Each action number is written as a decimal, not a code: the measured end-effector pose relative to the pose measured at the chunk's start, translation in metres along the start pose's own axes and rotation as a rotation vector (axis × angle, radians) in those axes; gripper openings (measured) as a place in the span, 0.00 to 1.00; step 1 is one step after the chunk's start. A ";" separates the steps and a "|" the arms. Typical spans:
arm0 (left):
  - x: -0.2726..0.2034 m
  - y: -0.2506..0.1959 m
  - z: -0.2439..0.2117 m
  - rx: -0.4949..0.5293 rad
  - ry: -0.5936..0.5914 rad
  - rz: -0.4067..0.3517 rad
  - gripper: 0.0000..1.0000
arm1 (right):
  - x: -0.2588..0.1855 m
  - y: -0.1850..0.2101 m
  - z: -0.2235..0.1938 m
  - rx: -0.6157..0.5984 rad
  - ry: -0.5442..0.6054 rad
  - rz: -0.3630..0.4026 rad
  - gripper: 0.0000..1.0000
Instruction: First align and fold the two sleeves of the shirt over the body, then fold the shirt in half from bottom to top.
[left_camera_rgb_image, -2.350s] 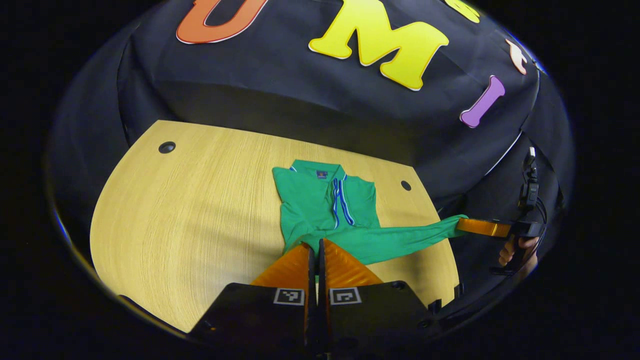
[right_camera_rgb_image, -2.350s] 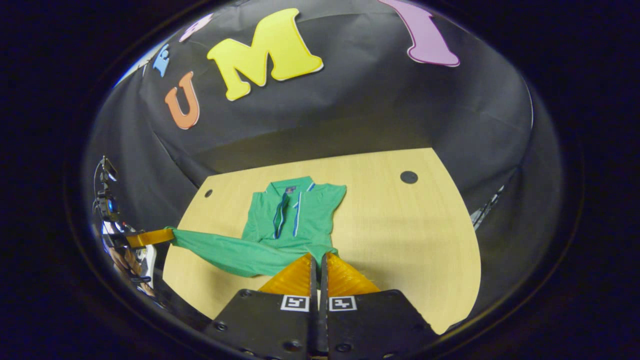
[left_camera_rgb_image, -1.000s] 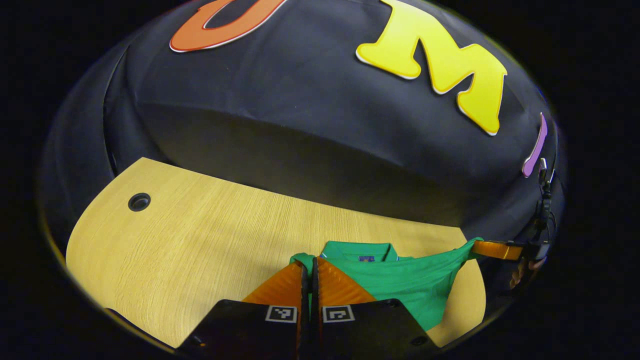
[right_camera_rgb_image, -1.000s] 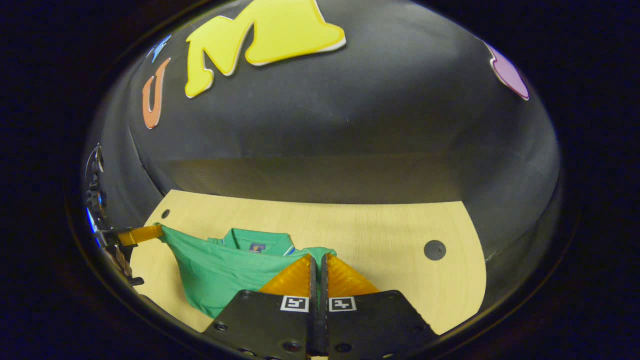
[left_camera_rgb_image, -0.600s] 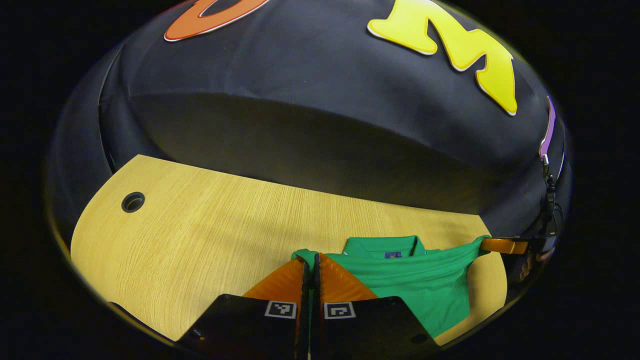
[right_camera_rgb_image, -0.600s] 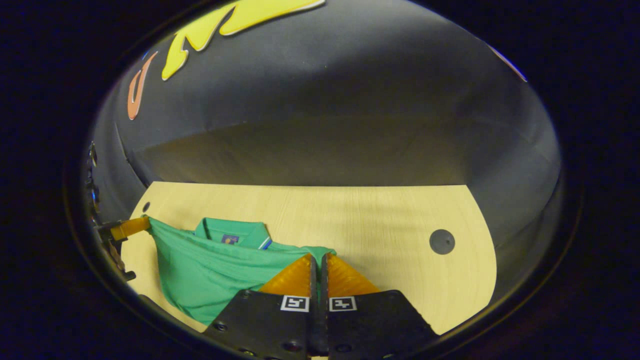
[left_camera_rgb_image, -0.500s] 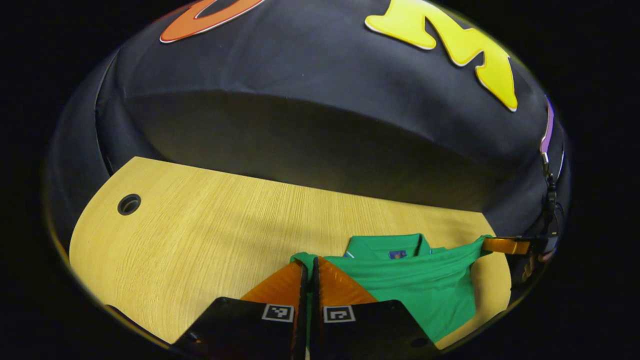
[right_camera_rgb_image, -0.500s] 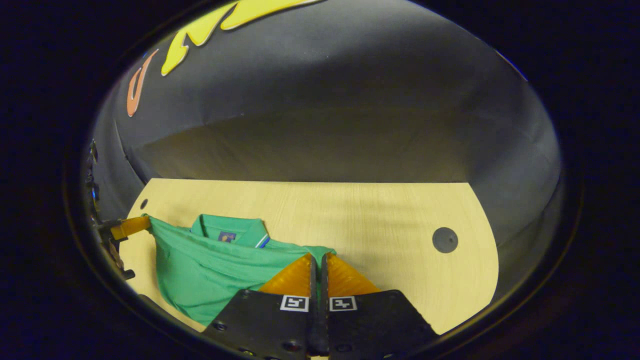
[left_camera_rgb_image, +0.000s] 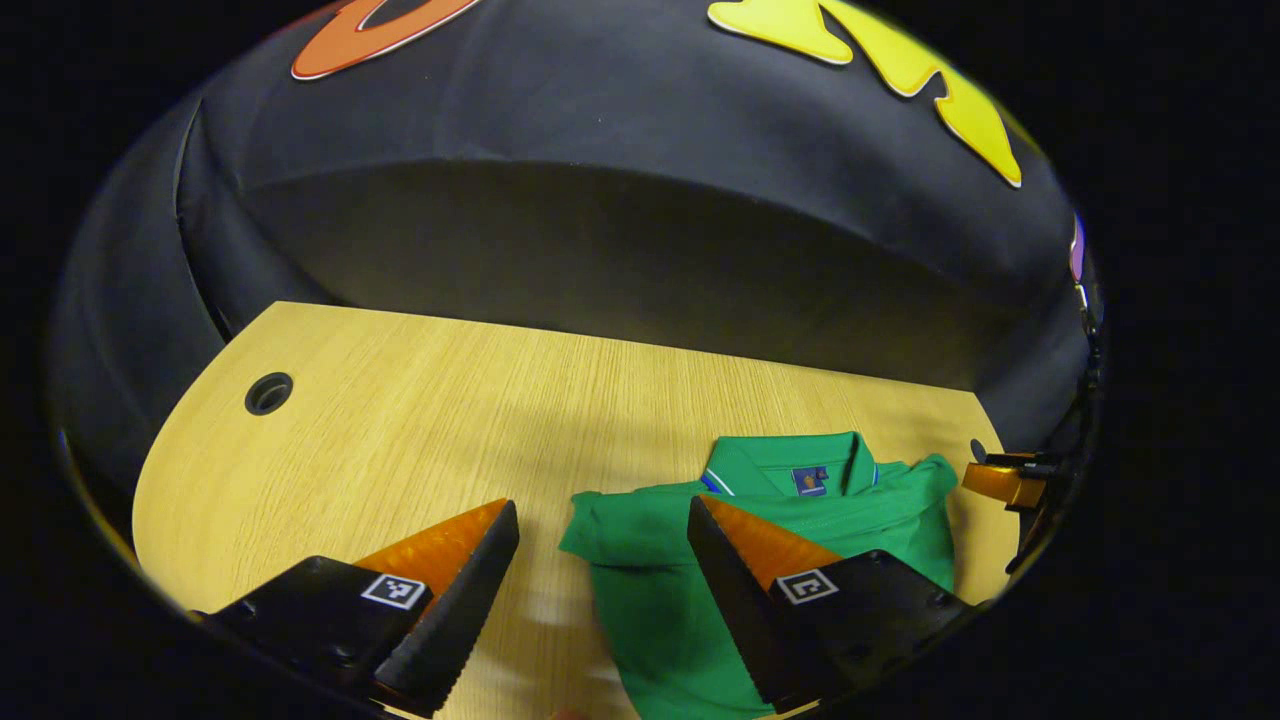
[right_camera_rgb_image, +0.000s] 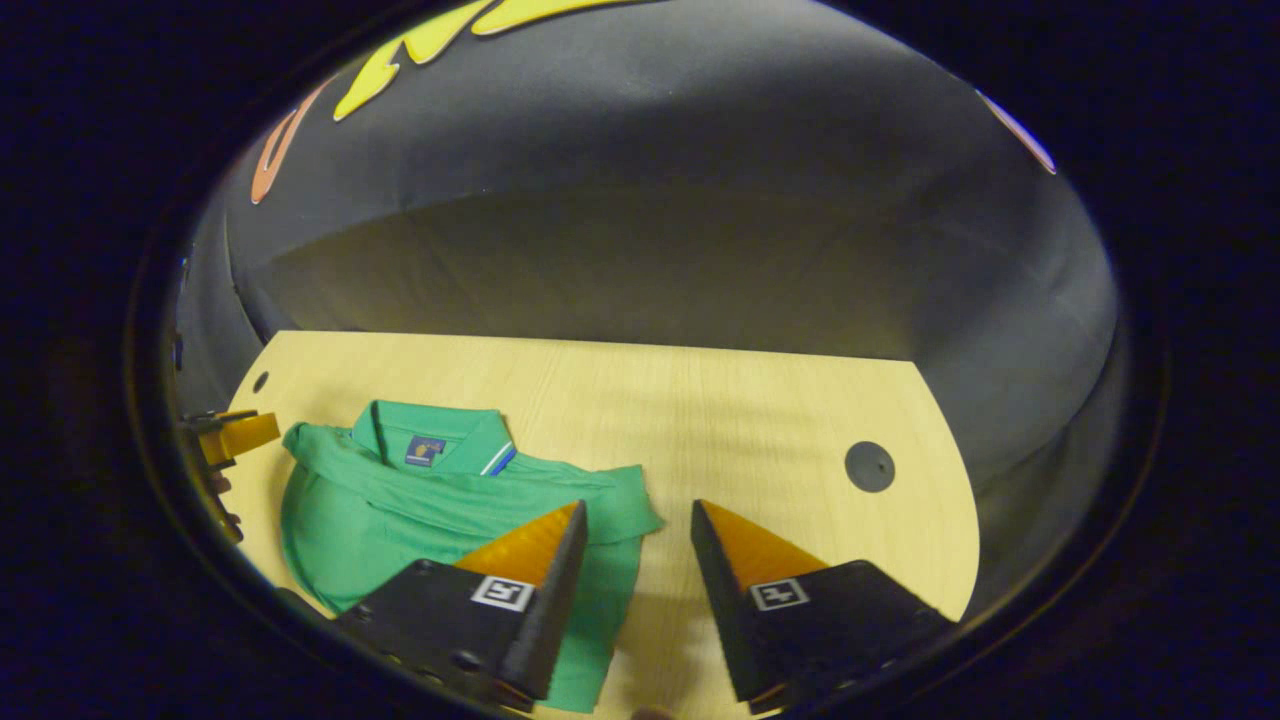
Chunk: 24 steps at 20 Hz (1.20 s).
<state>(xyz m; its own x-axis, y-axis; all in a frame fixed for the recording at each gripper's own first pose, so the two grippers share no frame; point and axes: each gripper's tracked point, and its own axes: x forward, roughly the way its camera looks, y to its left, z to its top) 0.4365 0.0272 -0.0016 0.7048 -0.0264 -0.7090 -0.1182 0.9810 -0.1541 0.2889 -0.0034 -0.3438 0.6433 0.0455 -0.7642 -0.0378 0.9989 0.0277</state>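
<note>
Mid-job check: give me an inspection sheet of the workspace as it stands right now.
Surface: wooden table, with a round hole.
Job's things: green shirt lying folded on the table, collar uppermost at the far end.
Clutter: nothing seen.
Grippers: left gripper open, hovering at the shirt's edge; right gripper open, holding nothing.
Cables: nothing seen.
Surroundings: black cloth wall behind the table.

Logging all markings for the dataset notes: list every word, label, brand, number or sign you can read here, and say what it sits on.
Neck tag on the shirt: a small patch inside the collar, too small to read.
Square coded markers on the left gripper and right gripper: patterns, no legible text.
No other text.
</note>
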 end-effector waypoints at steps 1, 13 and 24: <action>-0.006 0.000 0.004 -0.007 -0.013 0.003 1.00 | -0.007 0.001 -0.001 0.009 -0.006 0.000 0.77; -0.175 -0.041 0.095 0.076 -0.374 0.027 1.00 | -0.183 0.024 0.060 -0.006 -0.372 0.017 0.94; -0.349 -0.114 0.110 0.141 -0.645 0.025 1.00 | -0.379 0.035 0.049 0.047 -0.660 0.011 0.96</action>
<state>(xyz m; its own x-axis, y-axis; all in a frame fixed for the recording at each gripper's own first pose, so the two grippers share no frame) 0.2814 -0.0539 0.3389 0.9859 0.0738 -0.1501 -0.0777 0.9968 -0.0201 0.0816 0.0151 -0.0216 0.9773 0.0382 -0.2084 -0.0235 0.9971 0.0728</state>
